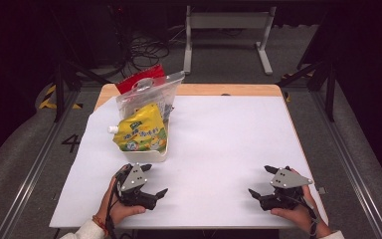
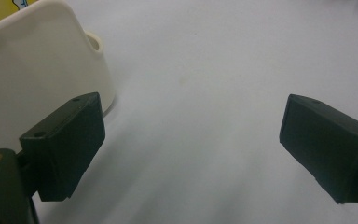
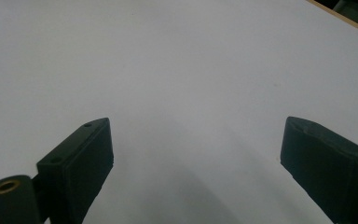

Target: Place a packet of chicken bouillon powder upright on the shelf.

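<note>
A cream-white basket (image 1: 155,153) stands at the left of the white table sheet (image 1: 219,144). It holds a yellow spouted pouch (image 1: 139,133), a clear zip bag (image 1: 146,94) and a red packet (image 1: 140,78) behind. My left gripper (image 1: 155,180) rests open on the sheet just in front of the basket, held by a hand. In the left gripper view the basket's wall (image 2: 37,79) rises beside the left jaw, and nothing lies between the jaws of my left gripper (image 2: 193,144). My right gripper (image 1: 262,180) rests open at the front right. In its own view my right gripper (image 3: 196,163) has only bare sheet between its jaws.
The wooden table edge (image 1: 229,89) shows beyond the sheet at the back. A white metal frame (image 1: 226,30) and cables (image 1: 144,50) lie on the floor behind the table. Black stand legs (image 1: 323,74) flank both sides.
</note>
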The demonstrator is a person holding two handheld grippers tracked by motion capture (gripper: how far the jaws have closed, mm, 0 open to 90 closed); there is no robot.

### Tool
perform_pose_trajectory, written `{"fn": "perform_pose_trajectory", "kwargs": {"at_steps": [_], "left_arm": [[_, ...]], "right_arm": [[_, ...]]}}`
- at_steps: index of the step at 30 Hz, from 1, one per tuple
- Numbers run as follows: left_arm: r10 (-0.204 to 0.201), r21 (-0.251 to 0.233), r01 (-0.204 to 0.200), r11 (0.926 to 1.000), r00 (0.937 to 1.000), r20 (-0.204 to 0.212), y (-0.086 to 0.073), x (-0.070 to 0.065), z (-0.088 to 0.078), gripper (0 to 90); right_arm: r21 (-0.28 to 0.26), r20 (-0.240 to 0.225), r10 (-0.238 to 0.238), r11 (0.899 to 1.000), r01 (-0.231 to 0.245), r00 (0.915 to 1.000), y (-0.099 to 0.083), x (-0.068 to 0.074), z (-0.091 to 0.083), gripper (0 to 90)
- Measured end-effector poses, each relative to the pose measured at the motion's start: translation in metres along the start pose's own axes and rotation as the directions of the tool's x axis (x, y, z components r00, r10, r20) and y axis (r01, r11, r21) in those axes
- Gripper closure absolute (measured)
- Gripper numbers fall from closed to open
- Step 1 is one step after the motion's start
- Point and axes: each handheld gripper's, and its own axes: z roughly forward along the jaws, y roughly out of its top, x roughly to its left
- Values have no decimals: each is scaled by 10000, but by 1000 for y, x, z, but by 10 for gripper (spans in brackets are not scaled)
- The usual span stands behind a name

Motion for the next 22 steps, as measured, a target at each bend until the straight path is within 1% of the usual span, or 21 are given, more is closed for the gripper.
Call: {"fn": "perform_pose_trajectory", "kwargs": {"at_steps": [3,9,13,16,19,22], "left_arm": [[33,72,-33,10000,10000,-12,0,0,0,76],[-11,61,11,10000,10000,12,0,1,1,76],[-23,80,22,10000,9999,144,0,2,3,76],[72,145,-75,9999,9998,182,0,2,4,75],[126,137,-130,9998,9995,291,0,2,4,75],[153,148,-158,9998,9993,331,1,2,5,75]], "right_arm": [[-19,-11,10,10000,-10,10000,0,-1,0,94],[-6,18,18,10000,-18,10000,0,-1,0,94],[-6,61,30,10000,-30,10000,-1,-1,0,94],[35,62,84,10000,-84,9999,-1,-2,1,94],[67,94,34,10000,-34,10000,-1,-2,2,94],[73,157,134,9999,-136,9998,-2,-3,2,96]]}}
